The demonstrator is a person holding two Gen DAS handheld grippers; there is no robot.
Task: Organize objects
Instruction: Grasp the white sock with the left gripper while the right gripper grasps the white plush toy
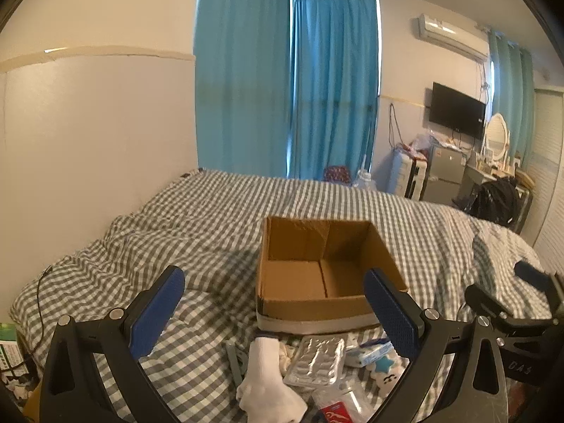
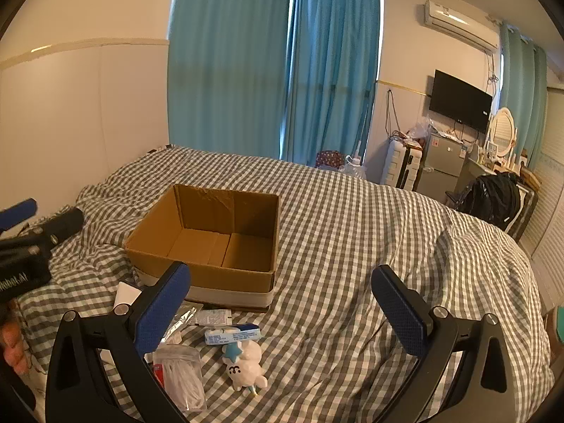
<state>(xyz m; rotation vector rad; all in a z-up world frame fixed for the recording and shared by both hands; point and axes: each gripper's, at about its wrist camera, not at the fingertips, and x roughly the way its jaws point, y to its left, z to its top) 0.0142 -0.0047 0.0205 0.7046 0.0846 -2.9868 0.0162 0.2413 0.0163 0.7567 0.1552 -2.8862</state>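
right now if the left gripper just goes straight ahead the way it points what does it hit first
Most likely the cardboard box: the open left gripper frames its near wall. Depth is unclear, and the gripper may be above the rim.

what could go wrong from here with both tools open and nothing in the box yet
1. The small items lie packed together: closing on the silver blister pack may also catch the white sock beside it.
2. The open brown cardboard box sits on rumpled grey checked bedding, so a nudge could tip or slide it.
3. The clear plastic bag looks slippery and may slide out of the right tool.
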